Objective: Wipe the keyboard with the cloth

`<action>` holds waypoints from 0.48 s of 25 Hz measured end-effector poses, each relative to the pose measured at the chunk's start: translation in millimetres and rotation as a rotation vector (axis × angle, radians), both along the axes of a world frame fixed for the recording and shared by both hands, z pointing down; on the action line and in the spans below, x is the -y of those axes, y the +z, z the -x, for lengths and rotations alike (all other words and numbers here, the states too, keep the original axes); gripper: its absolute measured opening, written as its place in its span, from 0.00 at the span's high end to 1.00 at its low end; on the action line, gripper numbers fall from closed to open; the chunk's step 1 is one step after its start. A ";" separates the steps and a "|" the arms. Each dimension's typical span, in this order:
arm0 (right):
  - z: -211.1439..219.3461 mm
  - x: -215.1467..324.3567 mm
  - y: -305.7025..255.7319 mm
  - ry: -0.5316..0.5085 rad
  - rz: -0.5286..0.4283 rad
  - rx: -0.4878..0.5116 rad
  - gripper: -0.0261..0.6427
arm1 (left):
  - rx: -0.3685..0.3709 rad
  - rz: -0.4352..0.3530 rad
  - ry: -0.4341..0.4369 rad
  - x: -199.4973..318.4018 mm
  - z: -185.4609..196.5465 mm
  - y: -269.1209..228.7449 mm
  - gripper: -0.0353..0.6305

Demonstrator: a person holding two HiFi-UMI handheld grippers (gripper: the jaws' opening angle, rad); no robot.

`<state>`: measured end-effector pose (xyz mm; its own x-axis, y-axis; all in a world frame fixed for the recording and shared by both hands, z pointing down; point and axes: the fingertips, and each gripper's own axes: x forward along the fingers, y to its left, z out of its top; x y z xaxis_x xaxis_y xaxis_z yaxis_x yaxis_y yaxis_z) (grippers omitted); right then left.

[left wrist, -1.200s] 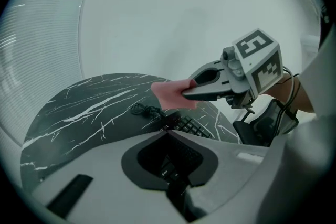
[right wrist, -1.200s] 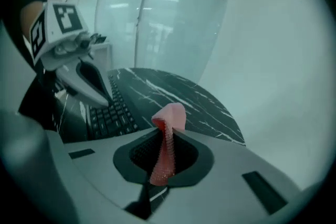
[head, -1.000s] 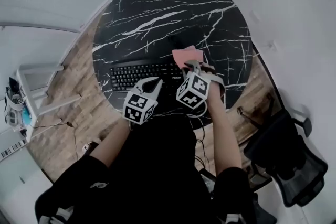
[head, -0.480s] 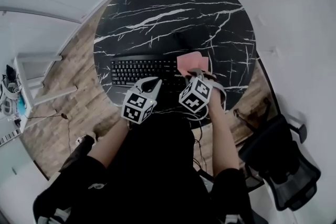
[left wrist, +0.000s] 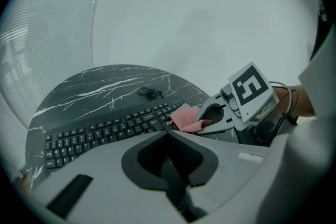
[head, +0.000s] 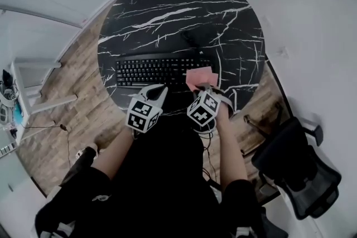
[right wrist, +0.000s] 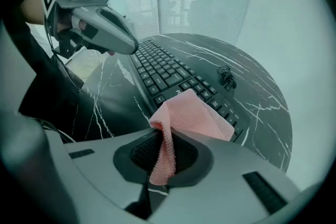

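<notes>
A black keyboard (head: 159, 71) lies across the near half of the round black marble table (head: 178, 8). The pink cloth (head: 199, 78) rests on the keyboard's right end at its near edge, and my right gripper (head: 202, 87) is shut on it. In the right gripper view the cloth (right wrist: 191, 115) hangs folded out of the jaws over the keyboard (right wrist: 168, 68). My left gripper (head: 160, 89) hovers at the table's near edge in front of the keyboard's middle, shut and empty. From the left gripper view I see the keyboard (left wrist: 105, 131), the cloth (left wrist: 185, 117) and the right gripper (left wrist: 218, 118).
A small coil of black cable (head: 189, 37) lies on the table beyond the keyboard. A black office chair (head: 295, 170) stands to the right. A white rack (head: 36, 89) stands on the wooden floor (head: 67, 136) to the left.
My right gripper has drawn the cloth back over the keyboard's right end toward the near edge. More of the keyboard's right end now shows. The left gripper has hardly moved.
</notes>
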<state>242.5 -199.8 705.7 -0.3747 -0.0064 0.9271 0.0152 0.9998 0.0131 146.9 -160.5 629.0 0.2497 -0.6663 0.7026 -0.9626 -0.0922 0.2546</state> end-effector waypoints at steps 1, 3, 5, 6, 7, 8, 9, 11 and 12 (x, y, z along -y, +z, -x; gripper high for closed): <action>-3.8 -4.6 3.1 0.001 0.000 -0.008 0.93 | 0.000 -0.003 -0.005 -4.1 0.2 -0.7 0.95; -10.6 -12.5 10.7 0.011 -0.012 -0.010 0.94 | 0.003 -0.006 -0.011 -14.1 0.7 -2.3 0.95; -13.7 -16.7 18.0 0.052 -0.034 0.036 0.94 | 0.010 -0.005 -0.011 -27.9 -0.2 -4.5 0.95; -13.7 -16.6 19.2 0.086 -0.046 0.076 0.94 | 0.012 -0.007 -0.011 -35.5 -1.5 -6.2 0.95; -13.2 -15.3 17.7 0.129 -0.056 0.119 0.94 | 0.012 -0.015 -0.013 -42.8 -3.0 -8.5 0.95; -12.0 -13.2 13.3 0.179 -0.066 0.162 0.94 | 0.009 -0.028 -0.019 -49.3 -3.7 -11.6 0.95; -9.7 -11.0 5.5 0.238 -0.073 0.210 0.94 | 0.005 -0.047 -0.029 -55.0 -2.8 -15.5 0.95; -1.9 -8.9 -20.2 0.395 -0.072 0.335 0.94 | 0.002 -0.084 -0.067 -66.4 5.8 -24.4 0.95; 2.2 -10.1 -35.1 0.494 -0.052 0.413 0.94 | 0.010 -0.100 -0.090 -72.3 12.8 -29.2 0.95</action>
